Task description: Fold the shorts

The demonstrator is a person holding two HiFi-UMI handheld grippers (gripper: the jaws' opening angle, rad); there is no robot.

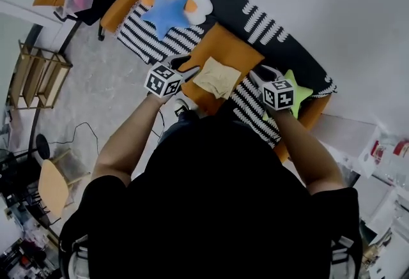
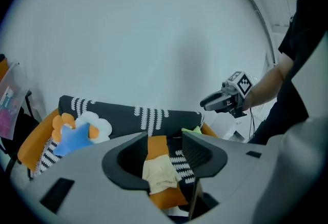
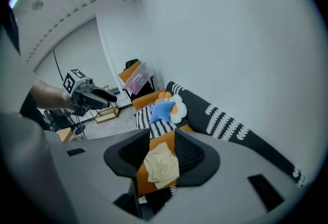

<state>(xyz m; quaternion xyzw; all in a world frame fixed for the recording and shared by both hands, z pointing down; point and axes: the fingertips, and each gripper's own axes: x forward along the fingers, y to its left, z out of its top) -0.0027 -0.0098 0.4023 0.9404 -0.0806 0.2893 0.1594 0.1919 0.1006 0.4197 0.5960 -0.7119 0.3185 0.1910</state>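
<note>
Shorts (image 1: 217, 78) lie folded toward the near edge of the orange cushion (image 1: 233, 48) on the sofa (image 1: 275, 29), left gripper (image 1: 184, 66) and right gripper (image 1: 261, 75) hover clear, fingers apart and empty, so the fold looks done.

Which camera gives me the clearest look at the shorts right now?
The head view: the folded shorts lie on the orange cushion with their whole outline unblocked. Both gripper views show them lower down between open, empty jaws, which hide part of their edges.
</note>
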